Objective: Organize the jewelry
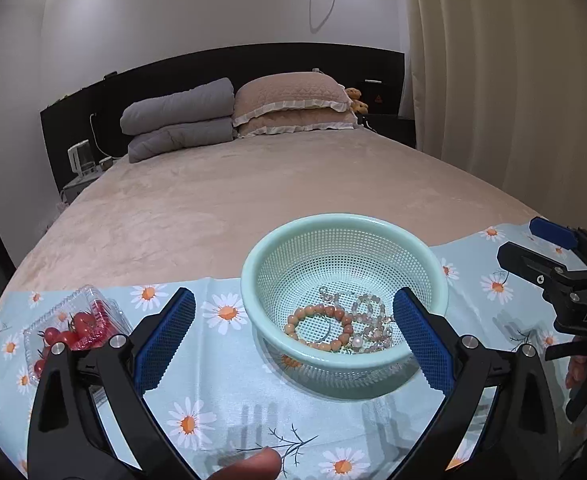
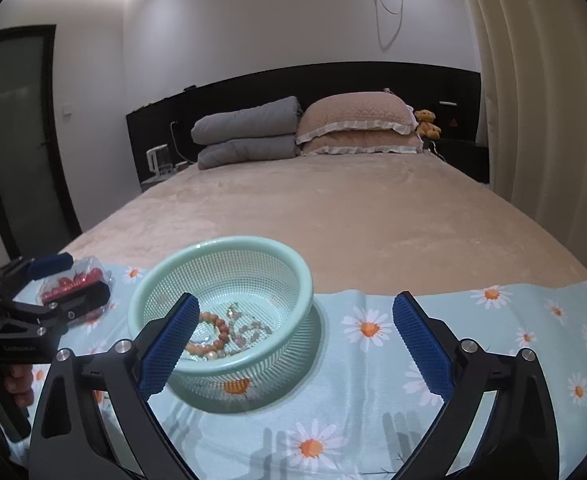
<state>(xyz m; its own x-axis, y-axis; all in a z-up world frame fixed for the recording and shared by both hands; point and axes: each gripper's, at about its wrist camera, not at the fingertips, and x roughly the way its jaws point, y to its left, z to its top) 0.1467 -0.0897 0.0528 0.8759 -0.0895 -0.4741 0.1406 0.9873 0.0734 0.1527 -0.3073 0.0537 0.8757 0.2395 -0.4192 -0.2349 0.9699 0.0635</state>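
A mint-green mesh basket (image 1: 345,222) stands on a daisy-print cloth (image 1: 197,396) at the bed's near edge. Inside it lie an orange bead bracelet (image 1: 320,314) and a tangle of pale pink beaded pieces (image 1: 373,320). My left gripper (image 1: 293,296) is open with nothing between its blue pads, just in front of the basket's left half. My right gripper (image 2: 296,298) is also open and empty; its left pad overlaps the basket (image 2: 229,242) in the picture. The orange bracelet (image 2: 217,326) shows there too. Each gripper appears in the other's view: the right gripper (image 1: 529,242) and the left gripper (image 2: 87,274).
A clear plastic box of cherry tomatoes (image 1: 73,320) sits on the cloth left of the basket. The beige bed (image 1: 253,192) stretches beyond, with folded grey blankets (image 1: 177,120) and pillows (image 1: 293,100) at the headboard. A fingertip (image 1: 253,464) shows at the bottom edge.
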